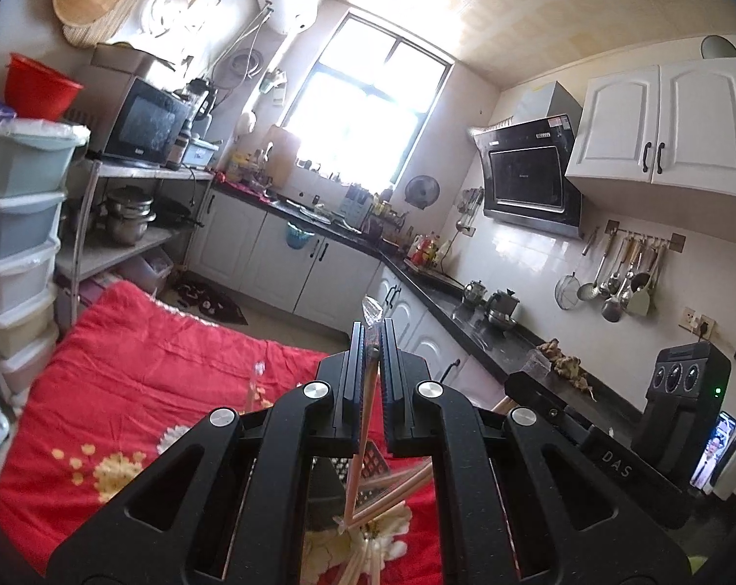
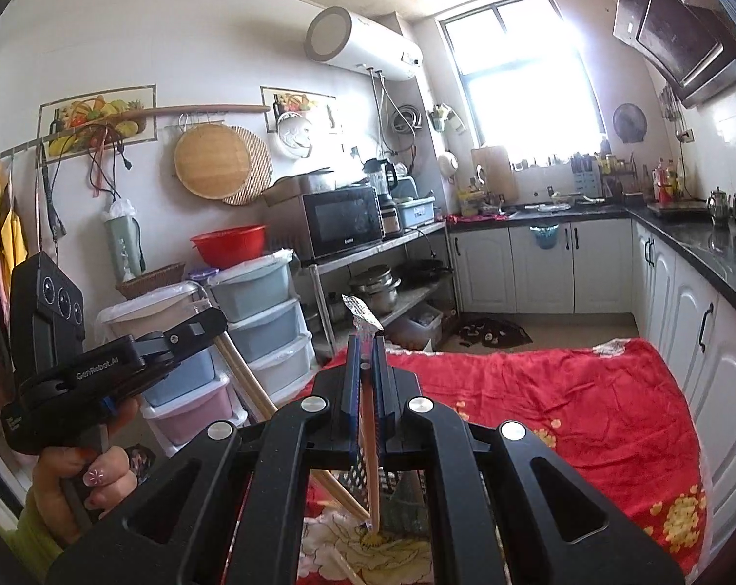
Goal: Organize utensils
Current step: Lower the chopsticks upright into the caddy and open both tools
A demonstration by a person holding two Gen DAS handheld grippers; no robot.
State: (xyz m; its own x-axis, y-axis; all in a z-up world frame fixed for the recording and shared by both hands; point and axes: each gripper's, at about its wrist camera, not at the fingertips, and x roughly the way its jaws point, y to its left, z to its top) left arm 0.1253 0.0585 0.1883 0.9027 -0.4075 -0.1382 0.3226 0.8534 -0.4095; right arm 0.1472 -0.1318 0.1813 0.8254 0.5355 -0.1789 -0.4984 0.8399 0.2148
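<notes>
both tongs — left [image 1: 372, 341], right [image 2: 365, 356] — pinch wrapped chopsticks [image 1: 363, 419].

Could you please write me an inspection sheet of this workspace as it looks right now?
Surface: red floral blanket spread out beside the white kitchen cabinets.
Job's things: each gripper pinches a plastic-wrapped chopstick, one in the left, one in the right; more wrapped chopsticks and a perforated metal holder lie below.
Clutter: stacked plastic drawers, red basin, pots on the shelf.
Grippers: left gripper and right gripper both shut on a chopstick.
Cables: cords hanging on the wall hooks.
Surroundings: microwave, bright window, water heater, hanging ladles.
</notes>
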